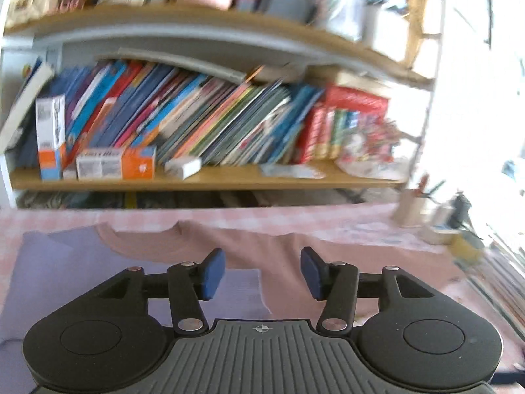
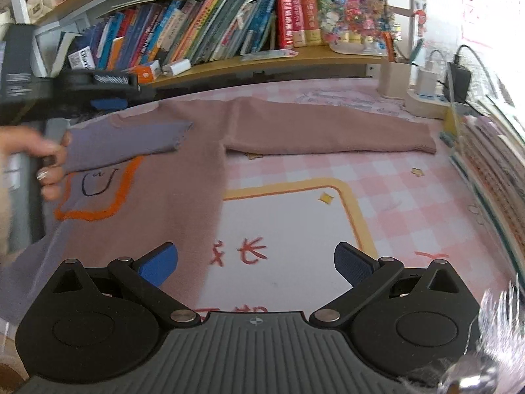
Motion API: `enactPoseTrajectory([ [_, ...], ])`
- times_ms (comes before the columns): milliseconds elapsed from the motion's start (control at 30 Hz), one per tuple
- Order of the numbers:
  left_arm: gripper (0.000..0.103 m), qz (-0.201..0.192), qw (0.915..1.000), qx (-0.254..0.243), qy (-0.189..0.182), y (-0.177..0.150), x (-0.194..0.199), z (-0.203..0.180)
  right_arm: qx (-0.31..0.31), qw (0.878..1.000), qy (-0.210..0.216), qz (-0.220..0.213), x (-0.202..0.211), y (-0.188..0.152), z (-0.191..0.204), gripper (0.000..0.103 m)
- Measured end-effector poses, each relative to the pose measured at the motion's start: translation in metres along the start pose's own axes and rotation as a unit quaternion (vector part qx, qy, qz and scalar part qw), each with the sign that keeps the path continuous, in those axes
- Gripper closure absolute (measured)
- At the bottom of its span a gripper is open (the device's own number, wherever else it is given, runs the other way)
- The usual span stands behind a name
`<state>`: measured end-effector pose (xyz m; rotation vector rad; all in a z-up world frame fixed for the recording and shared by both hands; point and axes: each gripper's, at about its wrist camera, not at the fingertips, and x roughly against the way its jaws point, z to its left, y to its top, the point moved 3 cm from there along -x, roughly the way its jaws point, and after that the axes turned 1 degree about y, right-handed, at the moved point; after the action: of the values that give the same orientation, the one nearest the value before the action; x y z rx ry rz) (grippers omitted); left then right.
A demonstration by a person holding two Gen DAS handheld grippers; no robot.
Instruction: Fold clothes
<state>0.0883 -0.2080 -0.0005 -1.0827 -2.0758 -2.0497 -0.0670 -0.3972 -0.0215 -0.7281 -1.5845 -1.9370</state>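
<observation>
Item: sweater (image 2: 183, 177), flat on worktop (image 2: 410, 197); unfolded sleeve (image 2: 328, 131) runs 9-to-3, at 12 o'clock from right tool (image 2: 256, 264), the nearer. Both tools released, empty; left tool (image 1: 262, 272) over folded sleeve.

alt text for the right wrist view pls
A pink and lilac knit sweater lies flat on a pink checked table mat, one sleeve folded across its chest, the other stretched out. The open right gripper hovers empty; a hand holds the left gripper.
</observation>
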Motion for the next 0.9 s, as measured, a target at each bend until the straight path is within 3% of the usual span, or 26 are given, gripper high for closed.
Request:
enactPoseTrajectory([
  [67, 0.051, 0.002, 0.9997, -0.015, 0.018, -0.004, 0.022, 0.005, 0.005, 1.000, 0.021, 0.006, -0.007, 0.002, 0.008, 0.000],
  [167, 0.051, 0.021, 0.9959, -0.013, 0.087, -0.020, 0.059, 0.030, 0.015, 0.998, 0.051, 0.018, -0.016, 0.002, 0.024, 0.001],
  [300, 0.051, 0.046, 0.9831, 0.032, 0.174, -0.050, 0.113, 0.074, 0.035, 0.996, 0.071, 0.031, -0.022, -0.001, 0.046, 0.003],
  [433, 0.051, 0.071, 0.9683, 0.074, 0.228, -0.086, 0.152, 0.110, 0.029, 0.998, 0.058, 0.028, -0.018, -0.004, 0.054, 0.003],
  [567, 0.050, 0.094, 0.9571, 0.090, 0.259, -0.104, 0.164, 0.135, 0.001, 0.999, 0.019, 0.039, -0.016, -0.013, 0.052, 0.008],
  [633, 0.039, 0.098, 0.9567, 0.097, 0.256, -0.109, 0.168, 0.142, -0.008, 0.999, 0.001, 0.045, -0.013, -0.018, 0.053, 0.009],
  [900, 0.036, 0.132, 0.9571, 0.108, 0.234, -0.130, 0.173, 0.163, -0.021, 0.998, -0.025, 0.059, 0.002, -0.041, 0.068, 0.031],
])
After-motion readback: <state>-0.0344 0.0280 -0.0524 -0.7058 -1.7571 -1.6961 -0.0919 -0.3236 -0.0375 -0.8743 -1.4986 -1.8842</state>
